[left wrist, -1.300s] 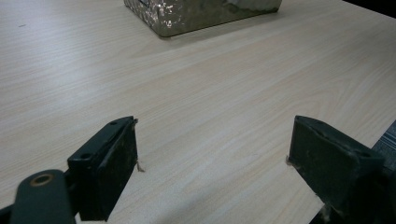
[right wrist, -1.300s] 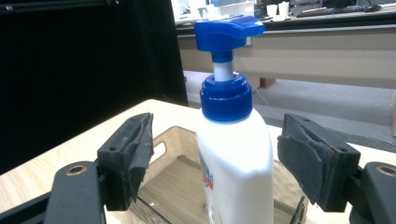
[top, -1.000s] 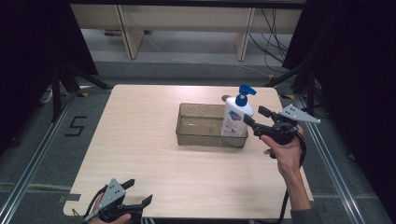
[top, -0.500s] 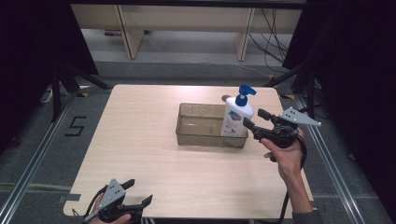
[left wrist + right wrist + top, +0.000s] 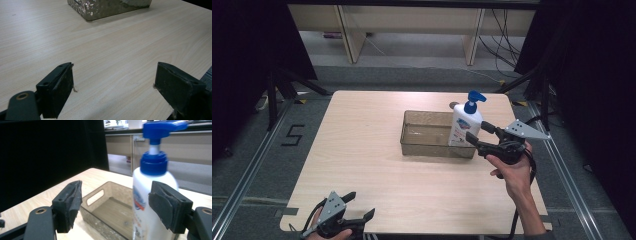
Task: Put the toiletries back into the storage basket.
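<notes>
A white pump bottle (image 5: pixel 464 122) with a blue pump head stands upright at the right end of a clear brownish bin (image 5: pixel 427 147), seemingly inside it. My right gripper (image 5: pixel 476 131) is held level just right of the bottle, jaws open toward it. In the right gripper view the bottle (image 5: pixel 152 190) rises just beyond the jaws, close to the right one, with a wide gap to the left one; the right gripper (image 5: pixel 115 205) pinches nothing. The bin (image 5: pixel 100 195) has a handle slot in its far end wall. My left gripper (image 5: pixel 360 205) rests open at the table's near left edge, with nothing between its jaws (image 5: pixel 113 82).
The light wooden table (image 5: pixel 362 150) is bare around the bin, whose corner (image 5: pixel 105 7) shows far ahead of the left gripper. Dark curtains flank the table, with shelving and cables behind it. A floor rail runs along each side.
My right gripper has drifted slightly toward the table's near side. The bottle, the bin and the left gripper have stayed put.
</notes>
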Available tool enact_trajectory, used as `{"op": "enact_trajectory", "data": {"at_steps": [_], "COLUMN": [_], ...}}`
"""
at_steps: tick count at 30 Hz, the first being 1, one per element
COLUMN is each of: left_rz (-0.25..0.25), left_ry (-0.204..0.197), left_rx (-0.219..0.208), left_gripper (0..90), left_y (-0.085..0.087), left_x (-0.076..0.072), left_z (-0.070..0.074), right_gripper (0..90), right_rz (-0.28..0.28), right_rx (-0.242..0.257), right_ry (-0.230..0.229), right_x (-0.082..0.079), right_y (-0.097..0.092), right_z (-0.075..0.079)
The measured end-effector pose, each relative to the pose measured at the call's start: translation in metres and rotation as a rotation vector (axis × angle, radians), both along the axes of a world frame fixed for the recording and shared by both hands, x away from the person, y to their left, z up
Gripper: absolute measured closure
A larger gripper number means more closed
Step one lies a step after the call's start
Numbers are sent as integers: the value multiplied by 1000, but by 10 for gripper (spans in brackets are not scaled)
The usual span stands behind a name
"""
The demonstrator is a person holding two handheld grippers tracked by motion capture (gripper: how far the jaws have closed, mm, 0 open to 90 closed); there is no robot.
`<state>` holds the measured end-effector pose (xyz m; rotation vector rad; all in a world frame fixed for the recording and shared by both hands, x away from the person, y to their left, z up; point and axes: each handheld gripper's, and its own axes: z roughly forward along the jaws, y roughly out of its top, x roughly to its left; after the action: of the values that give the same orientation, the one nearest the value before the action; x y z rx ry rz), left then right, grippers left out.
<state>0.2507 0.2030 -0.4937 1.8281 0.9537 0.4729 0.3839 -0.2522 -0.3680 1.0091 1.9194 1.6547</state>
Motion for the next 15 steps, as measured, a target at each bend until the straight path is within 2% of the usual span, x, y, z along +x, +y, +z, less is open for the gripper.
{"op": "enact_trajectory", "data": {"at_steps": [1,2,4,6,7,10,11,13,15], "left_rz": [-2,0,1,-2,-6,1,0,0,-1], "left_ry": [1,-2,-1,-5,-11,0,1,-1,0], "left_rx": [9,1,-2,8,11,-3,4,2,-2], "left_gripper": [149,149,149,149,149,149,149,149,149], "left_y": [1,0,0,0,0,0,0,1,0], "left_x": [0,0,0,1,1,0,0,0,0], "left_z": [0,0,0,0,0,0,0,0,0], "right_gripper": [271,269,265,253,248,223,215,203,189], "right_rz": [5,14,10,34,46,52,55,60,68], "right_rx": [-1,-4,0,7,15,7,19,6,20], "right_ry": [14,-2,5,3,22,16,33,14,35], "right_x": [-2,-2,-4,-4,-6,-7,-8,-8,-10], "right_y": [2,3,6,7,9,11,12,12,14], "right_z": [0,-1,-2,-4,-5,-9,-10,-12,-13]}}
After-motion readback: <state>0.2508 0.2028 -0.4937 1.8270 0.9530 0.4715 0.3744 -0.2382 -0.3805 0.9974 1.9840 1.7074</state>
